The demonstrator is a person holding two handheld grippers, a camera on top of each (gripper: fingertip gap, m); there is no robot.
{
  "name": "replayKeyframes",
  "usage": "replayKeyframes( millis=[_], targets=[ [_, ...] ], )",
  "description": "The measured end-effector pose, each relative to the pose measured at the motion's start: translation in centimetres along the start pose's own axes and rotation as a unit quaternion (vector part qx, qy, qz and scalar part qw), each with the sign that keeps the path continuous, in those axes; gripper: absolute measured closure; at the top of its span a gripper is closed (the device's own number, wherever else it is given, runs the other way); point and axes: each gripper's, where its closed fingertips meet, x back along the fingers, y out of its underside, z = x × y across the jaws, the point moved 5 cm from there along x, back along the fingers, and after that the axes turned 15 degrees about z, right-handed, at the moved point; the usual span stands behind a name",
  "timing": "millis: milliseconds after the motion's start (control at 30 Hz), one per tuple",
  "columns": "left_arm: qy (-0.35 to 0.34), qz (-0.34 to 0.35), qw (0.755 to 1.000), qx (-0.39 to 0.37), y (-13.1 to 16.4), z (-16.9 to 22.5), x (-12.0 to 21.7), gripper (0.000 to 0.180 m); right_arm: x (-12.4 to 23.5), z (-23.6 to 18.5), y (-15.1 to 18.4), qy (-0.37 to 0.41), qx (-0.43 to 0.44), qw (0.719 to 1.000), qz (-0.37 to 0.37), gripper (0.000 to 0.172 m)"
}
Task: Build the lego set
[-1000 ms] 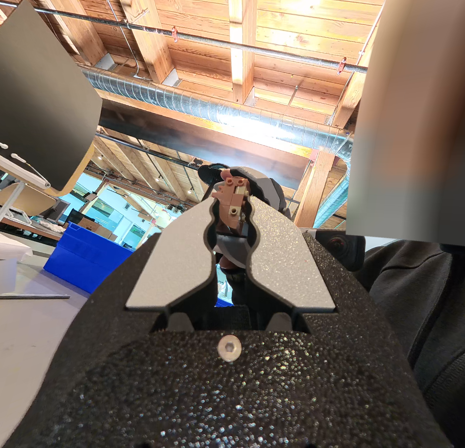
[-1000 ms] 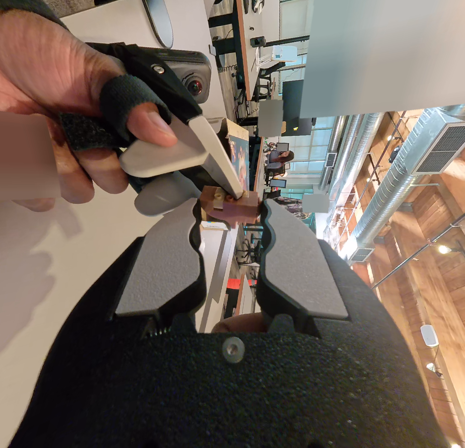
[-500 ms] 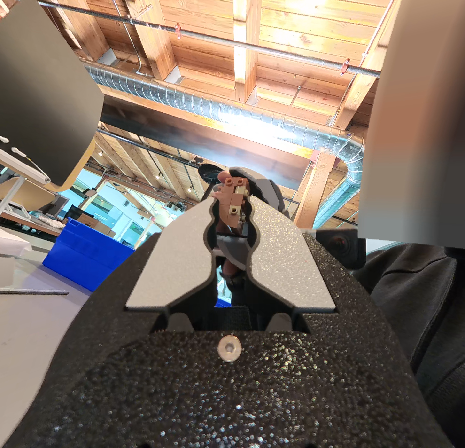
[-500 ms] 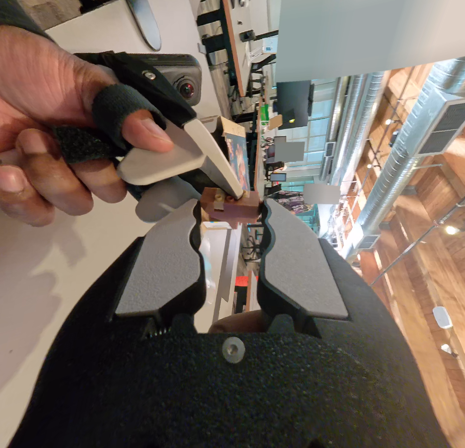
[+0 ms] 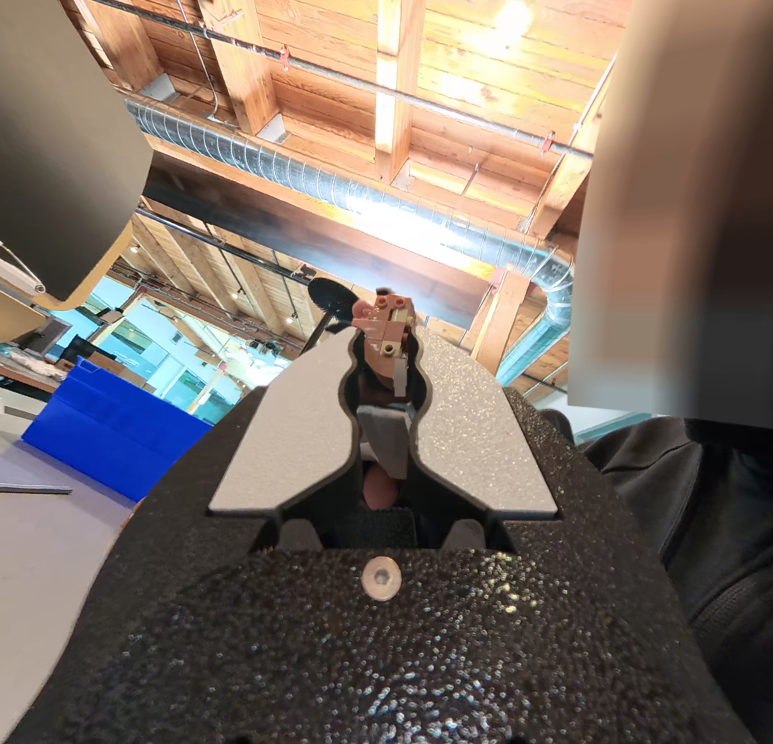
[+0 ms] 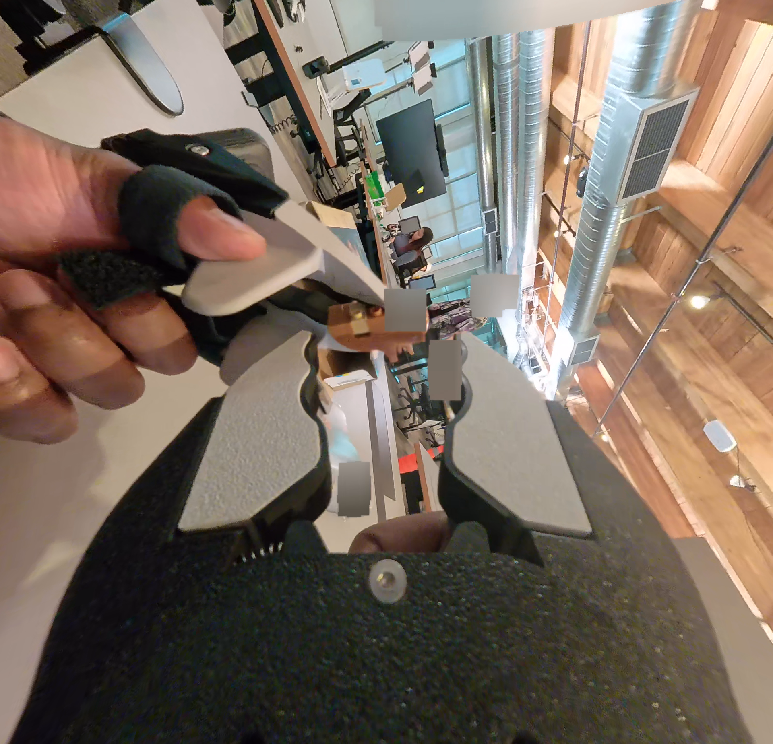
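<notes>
Under timber beams, left hand-held gripper (image 5: 384,341) clamps unmarked brown brick model (image 5: 387,326).

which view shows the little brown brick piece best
The left wrist view: the brown brick assembly sits sharp and unobstructed between the left gripper fingertips, studs visible. In the right wrist view it is blurrier and partly covered by a mosaic patch.

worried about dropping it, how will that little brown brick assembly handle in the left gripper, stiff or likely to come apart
The brick assembly looks like hard, stiff plastic, so it probably won't flex. It is built from several small pieces, so a sideways knock could split it. The left gripper holds only its lower part, so it may pivot.
</notes>
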Motion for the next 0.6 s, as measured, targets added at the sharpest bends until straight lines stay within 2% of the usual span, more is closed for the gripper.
replayKeyframes(
  millis=[200,600],
  targets=[
    [-0.01,-0.03,0.999,-0.026,0.7,-0.1,-0.2,0.161,0.2,-0.3,0.1,-0.013,0.01,1.0,0.014,0.126],
    [-0.044,-0.068,0.996,-0.04,1.6,-0.7,-0.2,0.161,1.3,-0.4,1.0,-0.031,-0.025,0.999,0.01,0.127]
  ],
)
